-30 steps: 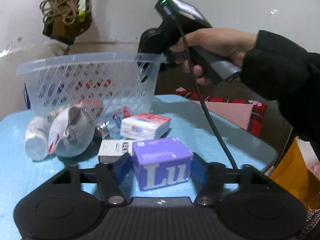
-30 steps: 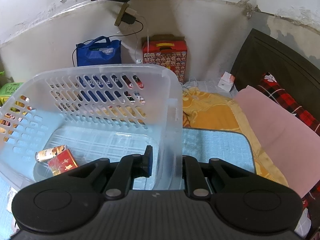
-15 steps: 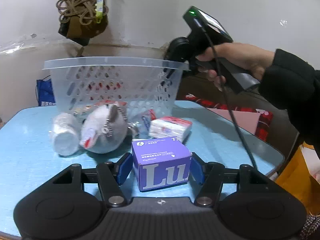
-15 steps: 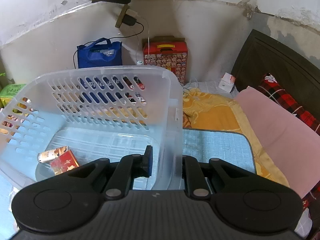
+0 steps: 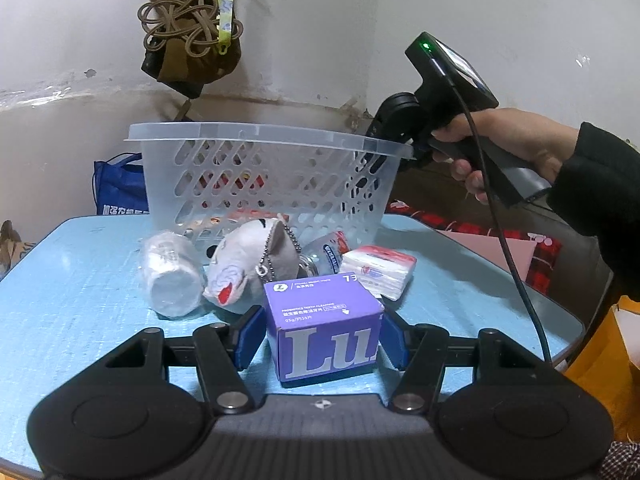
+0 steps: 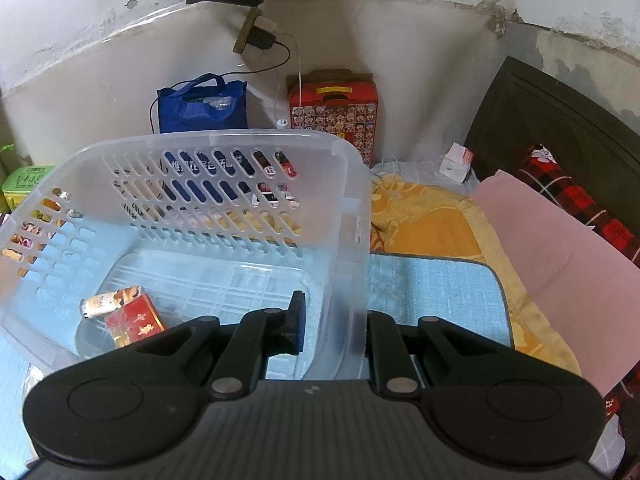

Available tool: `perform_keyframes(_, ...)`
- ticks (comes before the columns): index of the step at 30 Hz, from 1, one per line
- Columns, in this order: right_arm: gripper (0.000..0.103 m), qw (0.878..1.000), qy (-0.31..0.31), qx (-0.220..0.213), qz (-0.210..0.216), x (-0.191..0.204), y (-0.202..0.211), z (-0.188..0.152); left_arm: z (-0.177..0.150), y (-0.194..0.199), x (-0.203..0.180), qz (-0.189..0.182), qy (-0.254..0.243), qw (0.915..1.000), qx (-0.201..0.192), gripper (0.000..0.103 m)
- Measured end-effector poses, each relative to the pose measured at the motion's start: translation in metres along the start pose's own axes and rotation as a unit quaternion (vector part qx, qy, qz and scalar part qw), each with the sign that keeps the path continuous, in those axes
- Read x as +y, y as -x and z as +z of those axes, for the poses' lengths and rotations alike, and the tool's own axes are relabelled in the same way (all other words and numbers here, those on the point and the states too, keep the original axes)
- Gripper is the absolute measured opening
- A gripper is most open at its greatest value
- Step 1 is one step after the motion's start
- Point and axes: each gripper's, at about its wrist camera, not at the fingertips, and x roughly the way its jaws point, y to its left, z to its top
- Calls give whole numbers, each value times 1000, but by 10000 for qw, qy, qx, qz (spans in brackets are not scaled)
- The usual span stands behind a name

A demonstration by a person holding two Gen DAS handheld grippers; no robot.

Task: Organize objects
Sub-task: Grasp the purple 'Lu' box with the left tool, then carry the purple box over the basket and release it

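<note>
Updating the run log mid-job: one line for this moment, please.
left gripper: shut on purple box above table | right gripper: shut on basket wall | basket contents: red pack

right tongs [image 6: 332, 330] clamping basket [image 6: 348, 216] wall, red packet [image 6: 134, 320] inside

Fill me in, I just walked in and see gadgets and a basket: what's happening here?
A person is tidying a blue table with a handheld claw in each hand. The left claw is shut on a purple box. The right claw grips the near wall of the clear basket, one finger inside and one outside. Two small packs already lie in the basket. A plush toy, a roll, a bottle and a tissue pack wait beside it.
</note>
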Motion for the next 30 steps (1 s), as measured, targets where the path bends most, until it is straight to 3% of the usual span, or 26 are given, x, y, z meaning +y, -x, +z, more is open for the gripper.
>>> perform_keyframes(8,16,10000,15,15,4,3,2,0,-1,12,13,123,52,9998,-159,64)
perform_keyframes(13,28,9999,-94,81,116,0,4,1,1,20,22,248,142,9990,-331,64)
perform_keyframes(17,32,9997,-139,61,215,2,12,-3,6,28,30,324,212,9980,-494,64)
perform_keyframes(22,36,9984,-415,-235,309,-2,21,-13,20,33,50,409,419,9964,-614,64)
perform_keyframes(30,22,9955,-741,-403,434,-24,25,-16,64,30,63,524,211,9945,-884,64)
